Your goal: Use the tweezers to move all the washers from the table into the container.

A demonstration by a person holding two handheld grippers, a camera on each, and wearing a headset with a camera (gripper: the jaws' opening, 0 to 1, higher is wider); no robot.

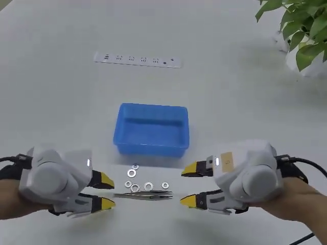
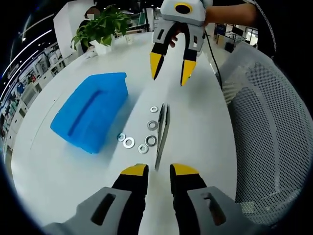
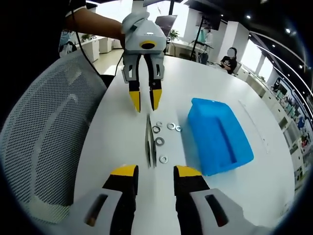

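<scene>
Where the washers lie: six washers point(image 1: 148, 186) sit loose on the white table point(image 1: 245, 102), between the container and the tweezers, none of them in the container.
Tweezers: tweezers point(image 1: 143, 194) lie flat on the table just beside the washers, on the person's side of them, touched by neither gripper; in the left gripper view they point(image 2: 162, 132) run lengthwise ahead of the jaws.
Container: blue rectangular container point(image 1: 150, 149), upright, open top, nothing visible inside; it stands just beyond the washers.
Left gripper: left gripper point(image 1: 109, 192) is held to the left of the washers and points toward them; its yellow-tipped jaws are parted with nothing between them.
Right gripper: right gripper point(image 1: 185, 186) is held to the right of the tweezers, facing the left one; its jaws are spread wider and grasp nothing.
Hands: one hand wraps each gripper body at the lower corners of the head view.
Power strip: white power strip point(image 1: 138, 59) lies flat, well beyond the container.
Plant: green leafy plant point(image 1: 301, 30) at the far right corner.
Chair: white mesh chair point(image 2: 274, 122) beside the table edge.
</scene>
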